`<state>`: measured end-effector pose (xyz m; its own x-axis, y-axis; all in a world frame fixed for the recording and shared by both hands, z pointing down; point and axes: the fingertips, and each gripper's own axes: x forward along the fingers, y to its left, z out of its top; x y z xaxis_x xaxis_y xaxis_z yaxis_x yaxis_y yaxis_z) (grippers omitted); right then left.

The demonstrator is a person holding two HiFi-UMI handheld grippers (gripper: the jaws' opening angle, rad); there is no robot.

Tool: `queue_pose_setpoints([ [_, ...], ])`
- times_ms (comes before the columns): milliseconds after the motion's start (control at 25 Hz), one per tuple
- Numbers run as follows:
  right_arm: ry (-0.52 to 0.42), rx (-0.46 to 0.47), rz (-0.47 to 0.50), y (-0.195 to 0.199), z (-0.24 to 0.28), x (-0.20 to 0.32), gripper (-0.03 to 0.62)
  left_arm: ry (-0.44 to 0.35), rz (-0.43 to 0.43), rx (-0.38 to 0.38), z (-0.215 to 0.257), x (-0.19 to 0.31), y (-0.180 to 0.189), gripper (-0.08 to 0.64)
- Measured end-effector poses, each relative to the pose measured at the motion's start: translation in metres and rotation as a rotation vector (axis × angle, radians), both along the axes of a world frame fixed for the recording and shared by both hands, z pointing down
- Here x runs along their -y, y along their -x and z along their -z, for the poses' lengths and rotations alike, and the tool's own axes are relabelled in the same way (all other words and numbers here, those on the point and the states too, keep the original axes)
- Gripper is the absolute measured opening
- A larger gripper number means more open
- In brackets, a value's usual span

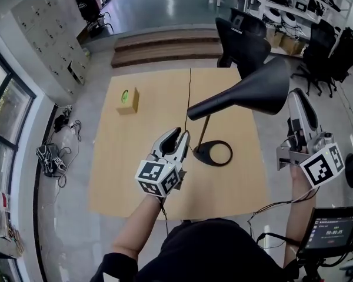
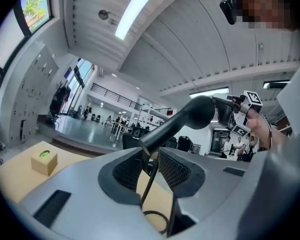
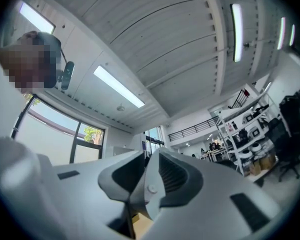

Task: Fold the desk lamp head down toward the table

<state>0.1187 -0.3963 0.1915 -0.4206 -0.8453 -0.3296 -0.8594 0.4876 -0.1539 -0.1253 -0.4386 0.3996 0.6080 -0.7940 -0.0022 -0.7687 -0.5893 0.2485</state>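
Observation:
A black desk lamp stands on the wooden table [image 1: 135, 175]. Its cone head [image 1: 253, 90] is raised and tilted, on a thin stem [image 1: 204, 131] above a ring base [image 1: 214, 153]. My left gripper [image 1: 177, 136] hovers just left of the stem, open and holding nothing. In the left gripper view the stem [image 2: 149, 184] shows through the gap of that gripper [image 2: 152, 151], beyond the pads. My right gripper [image 1: 296, 101] is raised beside the head's wide rim, apart from it. In the right gripper view its jaws [image 3: 149, 156] stand slightly apart with nothing between them.
A small cardboard box with a green sticker [image 1: 127, 100] sits at the table's far left. Black office chairs [image 1: 241, 37] and wooden steps [image 1: 165, 46] lie beyond the far edge. Cables and shoes [image 1: 53, 154] are on the floor at left. A small screen [image 1: 330, 228] is at lower right.

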Motion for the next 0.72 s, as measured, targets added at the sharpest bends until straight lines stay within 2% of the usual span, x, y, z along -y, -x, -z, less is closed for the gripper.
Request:
queue_pose_setpoints([
  [280, -0.029, -0.03, -0.039, 0.011, 0.023, 0.008, 0.115, 0.058, -0.071, -0.103, -0.001, 0.029, -0.002, 0.136],
  [520, 0.041, -0.03, -0.063, 0.01, 0.008, 0.02, 0.123, 0.106, -0.102, -0.161, -0.006, 0.043, -0.007, 0.141],
  [680, 0.071, -0.05, -0.002, 0.015, 0.005, 0.029, 0.118, 0.113, -0.116, -0.177, 0.0, 0.048, -0.015, 0.141],
  [720, 0.078, -0.039, 0.02, 0.015, 0.004, 0.031, 0.096, 0.114, -0.111, -0.179, 0.001, 0.049, -0.017, 0.14],
])
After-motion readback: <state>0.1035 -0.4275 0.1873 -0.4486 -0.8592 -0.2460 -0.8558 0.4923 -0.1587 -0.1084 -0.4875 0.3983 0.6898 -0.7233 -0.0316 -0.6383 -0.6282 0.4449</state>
